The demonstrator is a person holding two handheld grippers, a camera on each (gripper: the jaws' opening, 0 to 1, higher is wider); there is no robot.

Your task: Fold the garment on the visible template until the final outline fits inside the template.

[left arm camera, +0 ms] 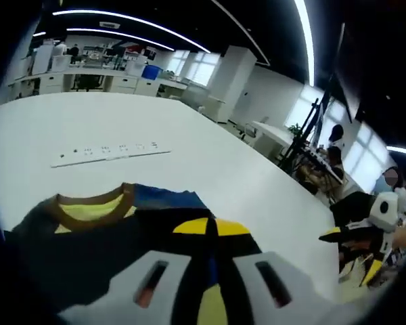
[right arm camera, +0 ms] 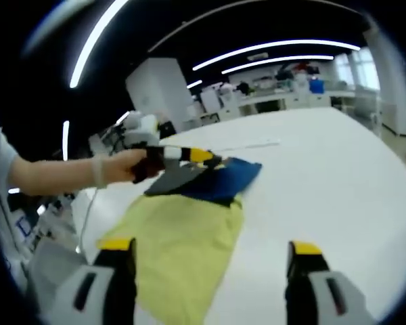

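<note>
1. The white bench point(right arm camera: 338, 156) carries the garment point(right arm camera: 183, 244), part-folded: a yellow panel lies flat, and dark and blue layers are bunched at its far end.
2. No template outline is discernible, so fit can't be judged; folding looks unfinished.
3. The left claw point(right arm camera: 206, 159) grips the garment's far edge.
4. The right claw point(right arm camera: 213, 271) stands wide open, holding nothing.

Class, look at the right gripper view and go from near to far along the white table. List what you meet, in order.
Right hand-held gripper → yellow part of the garment → blue part of the garment → left hand-held gripper, shut on the garment's far edge → thin white strip across the table.
</note>
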